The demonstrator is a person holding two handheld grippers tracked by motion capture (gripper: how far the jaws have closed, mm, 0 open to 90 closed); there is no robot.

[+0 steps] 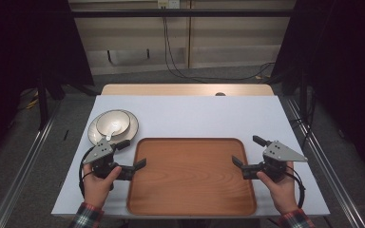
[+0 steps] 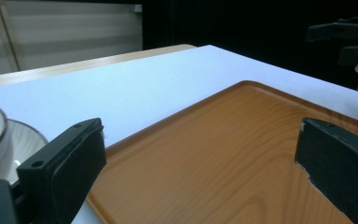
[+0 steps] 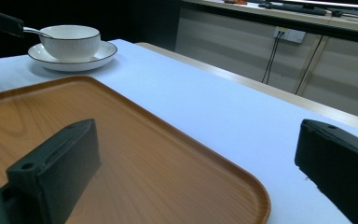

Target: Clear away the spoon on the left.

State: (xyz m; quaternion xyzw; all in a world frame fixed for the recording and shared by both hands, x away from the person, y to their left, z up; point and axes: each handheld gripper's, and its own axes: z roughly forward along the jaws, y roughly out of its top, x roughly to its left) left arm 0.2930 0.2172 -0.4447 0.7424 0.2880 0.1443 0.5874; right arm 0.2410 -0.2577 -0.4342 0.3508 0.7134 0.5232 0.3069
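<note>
The white surface is seen carrying a wooden tray at its near middle, with the long axis of the tray running from nine to three o'clock. At about ten o'clock from the tray, near its far left corner but apart from it, a white bowl is set on a white saucer; in the right gripper view a spoon handle is seen leaning out of the bowl.

The left gripper is held over the left edge of the tray, with its fingers spread wide and nothing between them. The bowl lies at roughly eleven o'clock from these fingers, near them. The right gripper is held at the right edge of the tray, its fingers likewise wide apart and empty; from it the bowl lies well apart, across the whole length of the tray.

The left hand is judged the nearer one for a reach to the bowl and saucer, with the tray lying at five o'clock from them as the likely place for setting them down.
</note>
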